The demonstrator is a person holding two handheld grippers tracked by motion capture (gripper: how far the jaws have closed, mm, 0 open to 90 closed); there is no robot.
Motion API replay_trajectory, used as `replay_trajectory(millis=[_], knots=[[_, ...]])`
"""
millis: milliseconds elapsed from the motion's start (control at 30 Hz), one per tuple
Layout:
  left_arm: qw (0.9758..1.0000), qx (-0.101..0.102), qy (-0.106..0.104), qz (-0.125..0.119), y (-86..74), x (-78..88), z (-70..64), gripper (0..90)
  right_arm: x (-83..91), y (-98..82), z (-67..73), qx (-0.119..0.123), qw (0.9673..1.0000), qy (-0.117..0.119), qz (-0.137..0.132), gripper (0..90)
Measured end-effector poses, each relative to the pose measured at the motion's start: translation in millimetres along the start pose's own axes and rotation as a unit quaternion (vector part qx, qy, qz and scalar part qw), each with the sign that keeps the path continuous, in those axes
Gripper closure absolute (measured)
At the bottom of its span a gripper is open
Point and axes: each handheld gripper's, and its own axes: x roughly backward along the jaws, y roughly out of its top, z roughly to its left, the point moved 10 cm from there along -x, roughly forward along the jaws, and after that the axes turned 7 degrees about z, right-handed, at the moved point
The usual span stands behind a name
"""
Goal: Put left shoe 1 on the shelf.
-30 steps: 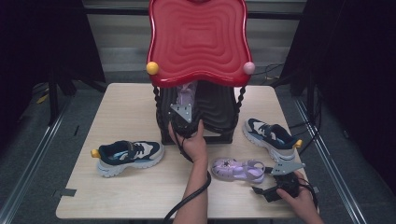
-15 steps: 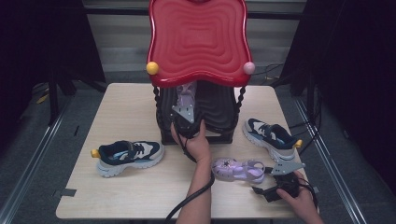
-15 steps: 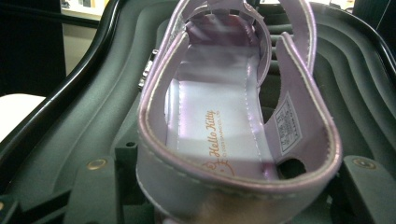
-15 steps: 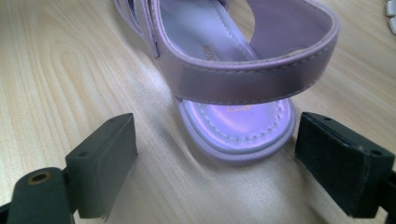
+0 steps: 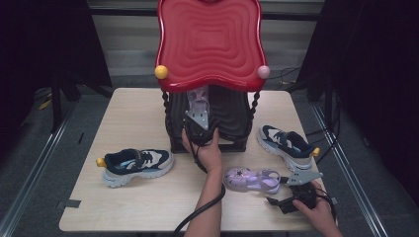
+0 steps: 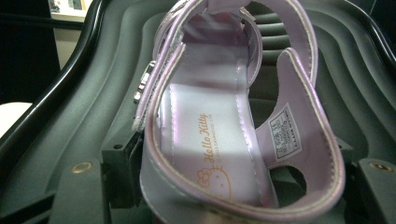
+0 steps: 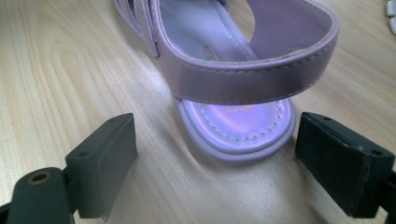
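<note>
High view: the left gripper (image 5: 198, 129) holds a purple sandal (image 5: 198, 99) up under the red rack (image 5: 207, 44), at 12 o'clock. Left gripper view: its jaws have just been opening beside the sandal's (image 6: 224, 121) heel. Right gripper view: the right gripper (image 7: 219, 161) is wide, a second sandal (image 7: 233, 79) between its jaws.

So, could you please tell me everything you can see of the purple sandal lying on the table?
The purple sandal is small, of shiny lilac faux leather, with an open toe, crossing front straps, a heel strap and a stitched insole bearing gold print. It lies flat on its sole on the wooden table, toe toward the person's left, between the two navy sneakers. The right gripper faces its heel, jaws wide on either side, touching nothing.
</note>
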Motion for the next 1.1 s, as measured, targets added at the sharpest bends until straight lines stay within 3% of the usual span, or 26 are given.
replay_trajectory(millis=[500,1100], knots=[[0.9994,-0.012,-0.030,0.007,0.8,1.9,-2.0,19.8,0.1,-0.2,0.0,0.000,1.0000,0.000,0.001,12.3],[0.9977,-0.027,-0.062,-0.001,0.7,24.2,9.7,17.6,0.1,-0.1,-0.1,0.000,1.0000,0.000,0.001,12.3]])
